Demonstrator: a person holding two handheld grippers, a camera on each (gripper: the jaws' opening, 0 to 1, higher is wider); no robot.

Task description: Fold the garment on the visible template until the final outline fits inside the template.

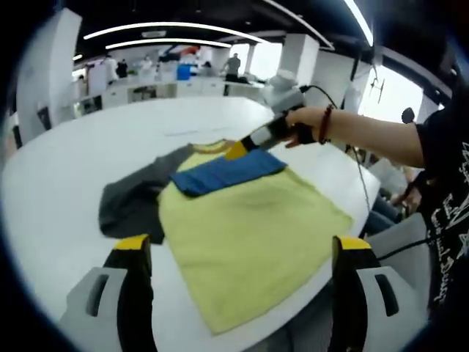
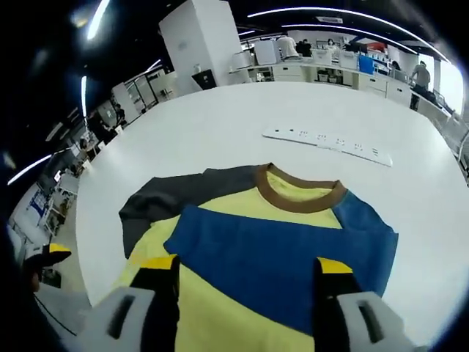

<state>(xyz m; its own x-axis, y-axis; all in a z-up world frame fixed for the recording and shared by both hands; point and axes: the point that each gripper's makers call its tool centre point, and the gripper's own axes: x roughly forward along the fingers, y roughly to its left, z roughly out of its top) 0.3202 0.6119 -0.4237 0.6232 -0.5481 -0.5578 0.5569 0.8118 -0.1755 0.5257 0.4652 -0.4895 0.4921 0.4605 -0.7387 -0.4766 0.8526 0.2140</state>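
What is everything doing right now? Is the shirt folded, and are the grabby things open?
shirt: flat on the table, blue sleeve folded across the yellow body, grey sleeve spread out.
left gripper: open, above the shirt's hem.
right gripper: open, over the folded blue sleeve.
white strip: flat on the table beyond the collar.
table: holds the shirt.

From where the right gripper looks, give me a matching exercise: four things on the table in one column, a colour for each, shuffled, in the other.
Things:
1. collar of the T-shirt
2. sleeve folded across the chest
3. sleeve lying flat on the table
4. long strip beyond the T-shirt

Colours:
A. white
B. blue
C. brown
D. dark grey

Pairs: 1-C, 2-B, 3-D, 4-A
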